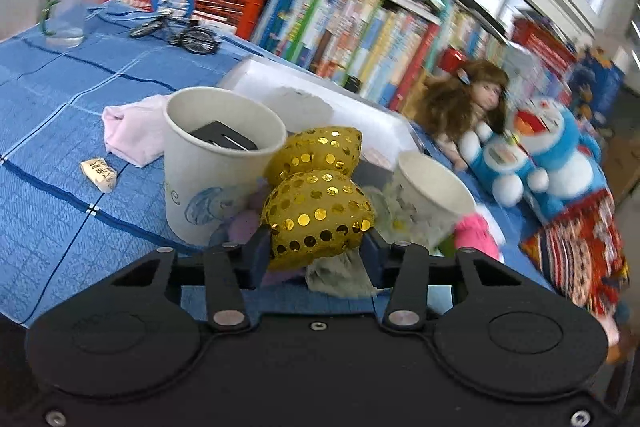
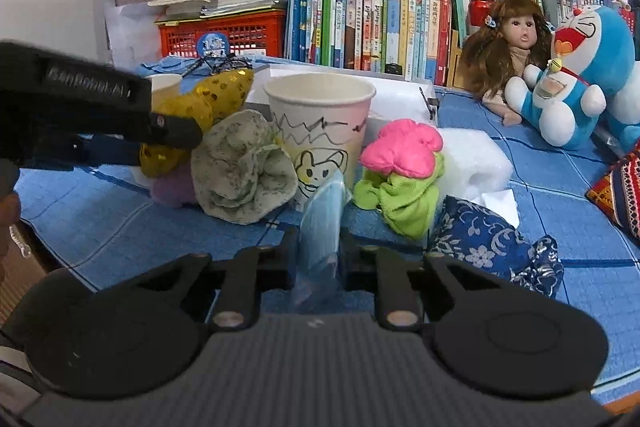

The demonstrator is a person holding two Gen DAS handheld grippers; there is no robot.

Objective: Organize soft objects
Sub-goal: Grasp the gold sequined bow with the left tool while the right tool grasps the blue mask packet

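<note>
A gold sequinned soft pouch (image 1: 320,215) sits between two paper cups (image 1: 216,163) (image 1: 428,195) on the blue cloth, and my left gripper (image 1: 316,251) is shut on its near lobe. In the right wrist view that gripper (image 2: 176,131) reaches in from the left onto the gold pouch (image 2: 216,95). My right gripper (image 2: 320,255) is shut on a pale blue see-through packet (image 2: 322,223) that stands up in front of a drawn-on paper cup (image 2: 320,123). Around it lie a grey-green scrunchie (image 2: 240,167), a pink and lime scrunchie (image 2: 400,163) and a dark blue floral pouch (image 2: 480,239).
A white foam block (image 2: 472,159) lies behind the pink scrunchie. A doll (image 2: 508,39) and a blue plush cat (image 2: 576,75) sit at the right before a row of books. A pink cloth (image 1: 132,131), a toy bicycle (image 1: 180,31) and a white tray (image 1: 320,95) lie farther back.
</note>
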